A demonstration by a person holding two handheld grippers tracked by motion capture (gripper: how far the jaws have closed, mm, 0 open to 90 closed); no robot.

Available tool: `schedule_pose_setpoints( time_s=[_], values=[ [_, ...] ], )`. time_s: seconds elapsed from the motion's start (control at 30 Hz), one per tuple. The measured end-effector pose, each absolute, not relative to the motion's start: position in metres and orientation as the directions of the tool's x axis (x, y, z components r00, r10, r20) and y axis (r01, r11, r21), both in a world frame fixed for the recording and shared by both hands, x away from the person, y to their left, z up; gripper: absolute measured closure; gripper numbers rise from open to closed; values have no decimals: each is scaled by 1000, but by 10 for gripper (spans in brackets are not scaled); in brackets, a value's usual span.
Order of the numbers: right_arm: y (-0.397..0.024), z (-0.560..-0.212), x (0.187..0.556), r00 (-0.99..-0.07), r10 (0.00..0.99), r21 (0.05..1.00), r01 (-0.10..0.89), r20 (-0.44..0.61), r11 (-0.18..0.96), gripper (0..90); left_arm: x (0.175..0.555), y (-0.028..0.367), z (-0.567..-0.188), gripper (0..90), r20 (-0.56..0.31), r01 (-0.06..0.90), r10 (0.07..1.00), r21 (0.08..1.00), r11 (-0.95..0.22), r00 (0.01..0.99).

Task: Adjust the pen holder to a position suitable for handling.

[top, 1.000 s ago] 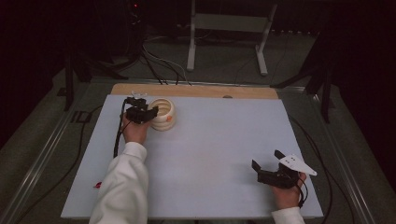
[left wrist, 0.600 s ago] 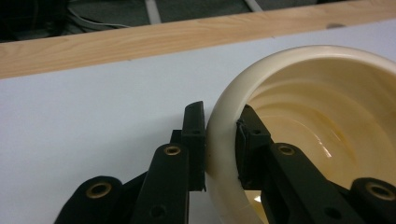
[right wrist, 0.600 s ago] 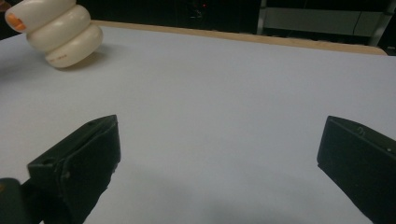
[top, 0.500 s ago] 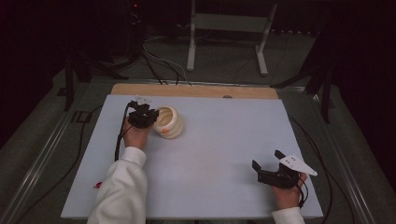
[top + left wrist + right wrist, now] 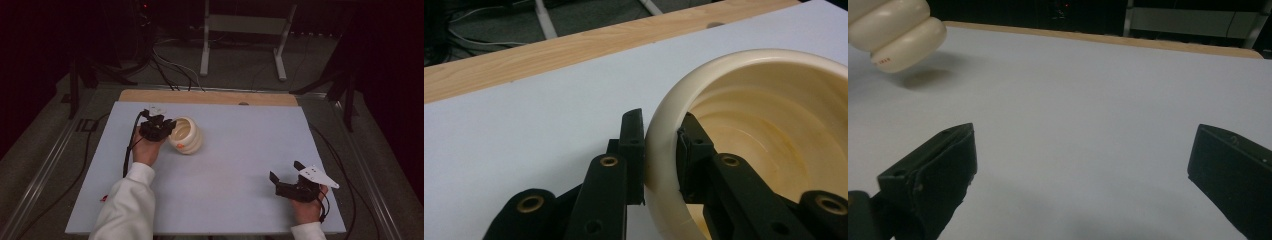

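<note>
The cream ribbed pot [image 5: 186,135] sits tilted at the table's [image 5: 225,165] far left, lifted off the surface, its rim wall clamped between the jaws of the left gripper [image 5: 159,127], 1 jaw inside and 1 outside. The right gripper [image 5: 287,177] rests near right, jaws spread on nothing. Step in hand looks like carrying the pot; next calls for a steady hold, since a rim pinch may swing

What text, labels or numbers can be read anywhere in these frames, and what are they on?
No text can be read.
Small red marking on the lower ring of the cream ribbed bowl, also showing as an orange-red spot in the high view: too small and blurred to read.
Red mark at the white table sheet's near left edge: unreadable.
</note>
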State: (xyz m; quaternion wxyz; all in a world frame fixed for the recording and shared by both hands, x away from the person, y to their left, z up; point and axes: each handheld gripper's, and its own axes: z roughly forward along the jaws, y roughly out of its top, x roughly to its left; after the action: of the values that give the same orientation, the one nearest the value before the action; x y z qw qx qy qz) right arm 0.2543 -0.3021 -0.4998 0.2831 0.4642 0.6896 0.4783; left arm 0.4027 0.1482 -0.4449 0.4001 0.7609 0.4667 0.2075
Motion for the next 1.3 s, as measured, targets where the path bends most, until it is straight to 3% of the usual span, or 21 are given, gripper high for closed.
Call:
schedule_pose_setpoints(
  time_s=[1.03, 1.3],
  values=[
    [-301, -500, 254, -410, 911, 922, 370, 55, 111, 0, 376, 95, -457, 769, -38, 543, 778, 738, -401, 627],
    [-301, -500, 254, -409, 911, 921, 373, 57, 110, 0, 377, 82, -459, 701, -80, 518, 752, 772, -369, 655]
  ],
)
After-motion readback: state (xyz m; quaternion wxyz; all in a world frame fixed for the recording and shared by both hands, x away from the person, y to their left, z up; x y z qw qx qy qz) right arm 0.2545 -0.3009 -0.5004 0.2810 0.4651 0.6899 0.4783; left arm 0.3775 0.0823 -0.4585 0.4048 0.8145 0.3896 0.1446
